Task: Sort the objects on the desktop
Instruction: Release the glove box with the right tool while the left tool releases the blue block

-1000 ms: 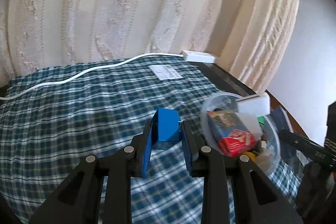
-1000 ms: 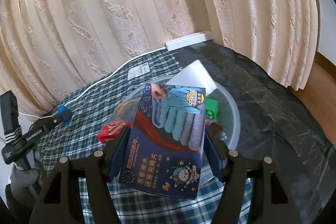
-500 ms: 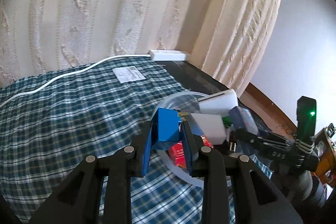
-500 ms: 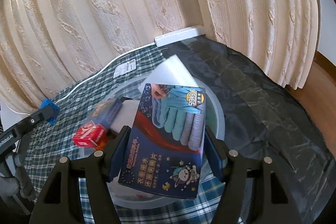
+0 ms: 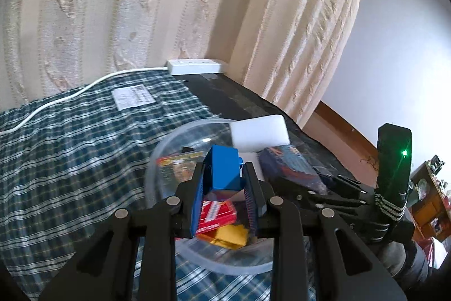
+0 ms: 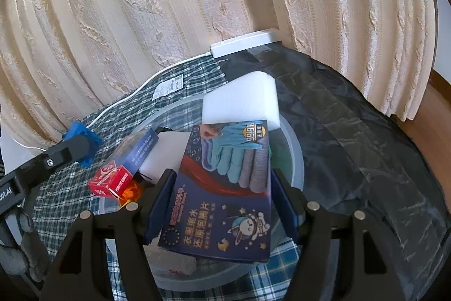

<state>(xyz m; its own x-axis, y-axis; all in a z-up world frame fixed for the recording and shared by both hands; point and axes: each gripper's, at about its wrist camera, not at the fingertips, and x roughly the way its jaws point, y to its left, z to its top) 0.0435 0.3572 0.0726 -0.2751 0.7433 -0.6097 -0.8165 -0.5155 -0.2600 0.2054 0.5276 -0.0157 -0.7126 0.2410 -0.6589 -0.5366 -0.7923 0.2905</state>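
My left gripper (image 5: 225, 188) is shut on a small blue box (image 5: 224, 172) and holds it over the near rim of a clear plastic bowl (image 5: 160, 154). The bowl holds a white foam block (image 5: 259, 133), a red card box (image 5: 215, 216), a yellow item (image 5: 229, 236) and other boxes. My right gripper (image 6: 222, 202) is shut on a dark blue flat box (image 6: 225, 188) printed with gloves, held over the same bowl (image 6: 296, 157). The left gripper and its blue box (image 6: 80, 141) show at the left of the right wrist view.
A blue checked cloth (image 5: 70, 145) covers the left of the table, black sheeting (image 6: 352, 131) the right. A white power strip (image 5: 196, 66) with its cable lies at the back by the cream curtain (image 5: 141, 4). A white paper label (image 5: 132, 96) lies on the cloth.
My left gripper has carried the blue box rightward to above the bowl. My right gripper has moved forward over the bowl with the dark blue box still held.
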